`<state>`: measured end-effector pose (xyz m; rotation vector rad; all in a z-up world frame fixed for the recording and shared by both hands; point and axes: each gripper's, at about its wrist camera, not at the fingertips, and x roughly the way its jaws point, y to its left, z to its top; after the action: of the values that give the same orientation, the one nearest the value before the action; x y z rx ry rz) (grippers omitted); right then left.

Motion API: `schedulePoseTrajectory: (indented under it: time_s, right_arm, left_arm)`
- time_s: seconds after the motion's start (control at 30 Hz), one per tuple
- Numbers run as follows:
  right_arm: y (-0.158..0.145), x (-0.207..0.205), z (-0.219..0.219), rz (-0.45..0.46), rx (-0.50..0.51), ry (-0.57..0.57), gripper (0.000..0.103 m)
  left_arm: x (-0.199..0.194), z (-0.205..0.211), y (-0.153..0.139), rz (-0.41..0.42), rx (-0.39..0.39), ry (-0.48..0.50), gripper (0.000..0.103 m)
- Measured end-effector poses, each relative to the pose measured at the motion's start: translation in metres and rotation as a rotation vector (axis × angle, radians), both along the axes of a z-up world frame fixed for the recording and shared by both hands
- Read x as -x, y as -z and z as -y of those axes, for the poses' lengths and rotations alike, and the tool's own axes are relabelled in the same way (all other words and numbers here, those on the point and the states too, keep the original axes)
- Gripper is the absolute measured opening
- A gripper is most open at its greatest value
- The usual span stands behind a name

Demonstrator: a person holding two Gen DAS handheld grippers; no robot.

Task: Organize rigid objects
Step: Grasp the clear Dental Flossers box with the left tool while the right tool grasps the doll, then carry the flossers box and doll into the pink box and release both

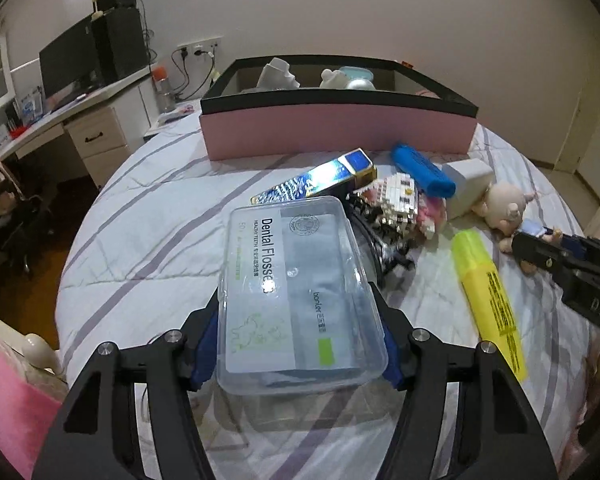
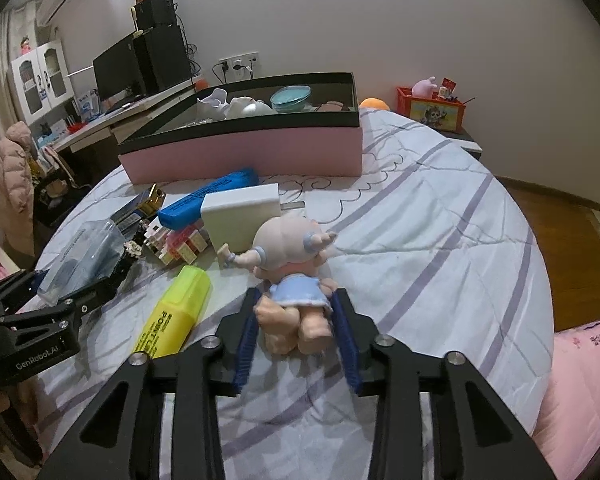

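My left gripper (image 1: 296, 312) is shut on a clear plastic dental flosser box (image 1: 292, 280) and holds it above the striped bed; the box also shows in the right wrist view (image 2: 80, 256). My right gripper (image 2: 296, 304) has its jaws on either side of a small doll (image 2: 292, 276) in a blue dress, at its legs; the doll lies on the bed and I cannot tell if the pads press it. The doll also shows in the left wrist view (image 1: 504, 208). A pink box with a black rim (image 1: 340, 128) (image 2: 244, 152) stands at the back, holding several items.
On the bed lie a yellow highlighter (image 1: 488, 300) (image 2: 172, 312), a blue case (image 1: 424, 174) (image 2: 208, 198), a white charger block (image 1: 468, 184) (image 2: 240, 216), a toy of small bricks (image 1: 400, 200) (image 2: 176, 244) and a shiny blue-gold box (image 1: 320, 180). A desk (image 1: 60, 120) stands left.
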<state>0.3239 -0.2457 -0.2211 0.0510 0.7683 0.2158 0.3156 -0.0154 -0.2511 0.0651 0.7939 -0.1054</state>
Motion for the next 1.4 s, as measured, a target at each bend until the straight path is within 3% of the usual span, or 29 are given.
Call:
schedulePoseTrajectory:
  time_s: [0.27, 0.33, 0.4, 0.43, 0.63, 0.67, 0.7, 0.8, 0.93, 1.07, 1.4]
  right_arm:
    - [-0.003, 0.032, -0.001, -0.003, 0.018, -0.015, 0.035]
    - [-0.005, 0.031, -0.002, 0.015, 0.017, -0.005, 0.041]
    - [-0.007, 0.026, -0.004, 0.023, 0.035, 0.009, 0.060]
    - [-0.007, 0.023, -0.006, 0.027, 0.037, 0.001, 0.061]
    - [-0.001, 0.005, -0.010, 0.003, 0.040, -0.014, 0.061]
    - [0.001, 0.004, -0.011, 0.000, 0.043, -0.014, 0.056]
    - [0.003, 0.004, -0.012, 0.004, 0.056, -0.012, 0.046]
    - [0.004, 0.007, -0.009, 0.015, 0.047, -0.012, 0.043]
    - [-0.001, 0.014, -0.006, 0.050, 0.018, -0.011, 0.043]
    - [-0.010, 0.022, -0.006, 0.082, -0.007, -0.016, 0.043]
    - [-0.048, 0.046, -0.018, 0.188, -0.052, -0.044, 0.043]
  left_arm:
    - [0.029, -0.021, 0.000, 0.001, -0.005, 0.002, 0.066]
    - [0.027, -0.023, 0.001, 0.001, 0.004, 0.000, 0.068]
    - [0.025, -0.022, 0.001, 0.005, 0.000, -0.005, 0.070]
    - [0.024, -0.022, 0.001, 0.006, -0.003, -0.005, 0.072]
    - [0.016, -0.024, 0.005, 0.011, 0.015, -0.013, 0.075]
    - [0.015, -0.024, 0.006, 0.012, 0.015, -0.014, 0.075]
    - [0.014, -0.024, 0.005, 0.020, 0.018, -0.013, 0.074]
    - [0.014, -0.024, 0.005, 0.038, 0.035, -0.004, 0.065]
    - [0.016, -0.025, 0.002, 0.062, 0.059, 0.000, 0.064]
    - [0.022, -0.024, -0.011, 0.098, 0.098, 0.016, 0.064]
    - [0.040, -0.016, -0.060, 0.226, 0.109, 0.036, 0.063]
